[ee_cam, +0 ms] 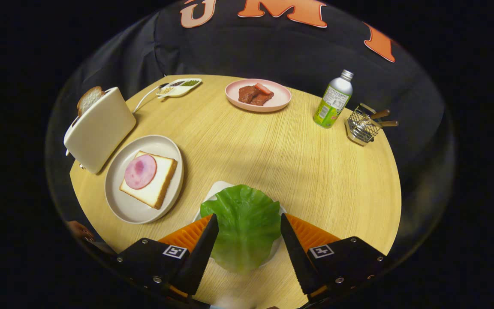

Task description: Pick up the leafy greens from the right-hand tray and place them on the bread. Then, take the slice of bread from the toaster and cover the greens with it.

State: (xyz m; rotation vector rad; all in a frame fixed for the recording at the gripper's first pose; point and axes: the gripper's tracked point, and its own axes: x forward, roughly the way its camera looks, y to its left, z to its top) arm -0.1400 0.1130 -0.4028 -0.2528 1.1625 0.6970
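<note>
Jaws spread wide, leafy greens [242, 225] between them, white tray [215, 192] beneath

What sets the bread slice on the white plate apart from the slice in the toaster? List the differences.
The square white bread slice lies flat on the round white plate; the brown-crusted slice stands upright in the cream toaster, half hidden. The plate slice carries a pink round of ham; the toaster slice is bare. Both sit well beyond the open claw, whose fingers flank the green lettuce leaf.
</note>
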